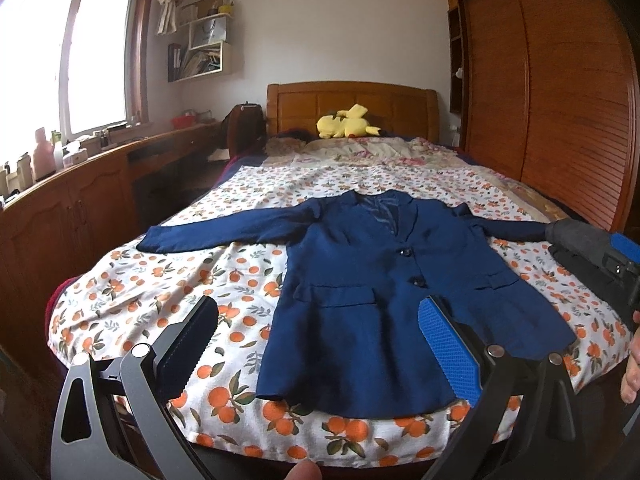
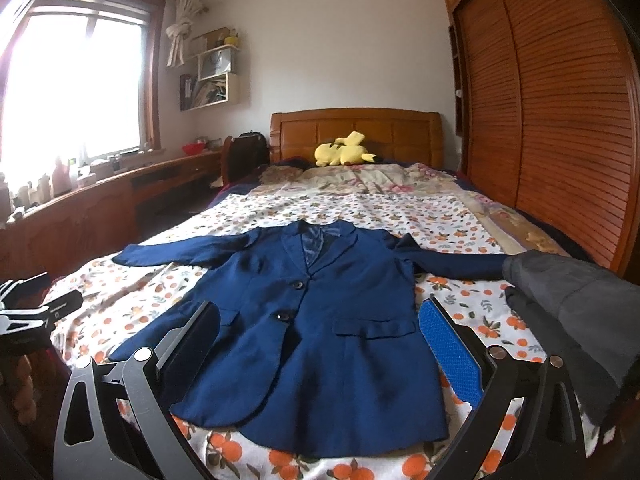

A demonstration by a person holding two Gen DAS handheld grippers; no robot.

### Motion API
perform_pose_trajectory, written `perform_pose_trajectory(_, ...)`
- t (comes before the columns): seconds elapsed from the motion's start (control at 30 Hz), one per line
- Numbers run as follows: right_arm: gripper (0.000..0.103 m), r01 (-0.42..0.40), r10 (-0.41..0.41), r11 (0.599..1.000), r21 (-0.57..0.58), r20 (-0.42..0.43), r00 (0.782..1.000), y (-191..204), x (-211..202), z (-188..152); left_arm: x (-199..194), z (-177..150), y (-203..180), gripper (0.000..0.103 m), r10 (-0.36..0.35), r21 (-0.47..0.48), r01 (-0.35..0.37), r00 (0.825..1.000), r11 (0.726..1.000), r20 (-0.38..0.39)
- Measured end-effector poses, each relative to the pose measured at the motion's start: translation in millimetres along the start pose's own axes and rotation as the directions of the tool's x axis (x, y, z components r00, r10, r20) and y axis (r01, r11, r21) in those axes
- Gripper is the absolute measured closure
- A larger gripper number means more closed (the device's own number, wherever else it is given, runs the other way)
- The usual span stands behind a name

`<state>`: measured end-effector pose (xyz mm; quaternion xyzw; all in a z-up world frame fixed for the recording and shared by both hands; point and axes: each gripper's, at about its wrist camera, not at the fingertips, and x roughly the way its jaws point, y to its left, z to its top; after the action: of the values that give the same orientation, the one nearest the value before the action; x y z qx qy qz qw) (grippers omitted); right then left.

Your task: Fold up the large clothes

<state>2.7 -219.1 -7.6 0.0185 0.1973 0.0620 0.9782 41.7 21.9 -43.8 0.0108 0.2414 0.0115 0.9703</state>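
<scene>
Navy blue blazer (image 1: 360, 280) with dark buttons is lying on a white sheet (image 1: 168, 292) that's showing off an orange-fruit-and-green-leaf print. A bright yellow plush (image 1: 346, 122) is sitting by the reddish-brown wooden headboard (image 1: 352, 106), and the wardrobe (image 2: 552, 120) is glowing that same warm brown. Each gripper is sporting one blue textured pad (image 2: 452, 354) and one black one.

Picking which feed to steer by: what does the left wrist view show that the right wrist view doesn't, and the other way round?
Only the left wrist view shows the right gripper coming in from the right edge, the bare fingers holding it, and a fingertip at the bottom edge. Only the right wrist view shows the left gripper at the left edge and much more of the dark grey garment on the right. Both show the navy blazer spread flat on the orange-print sheet, sleeves out, each view's own jaws open and empty, and the yellow plush by the headboard.
</scene>
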Motion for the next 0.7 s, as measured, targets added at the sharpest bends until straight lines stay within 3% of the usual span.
perform_pose_trajectory(0.7,0.006,-0.107,0.106,0.994,-0.038,-0.035,0.994,26,93,2,81,-10,48,0.002,0.089,-0.002,-0.09,0.993,0.996,-0.079)
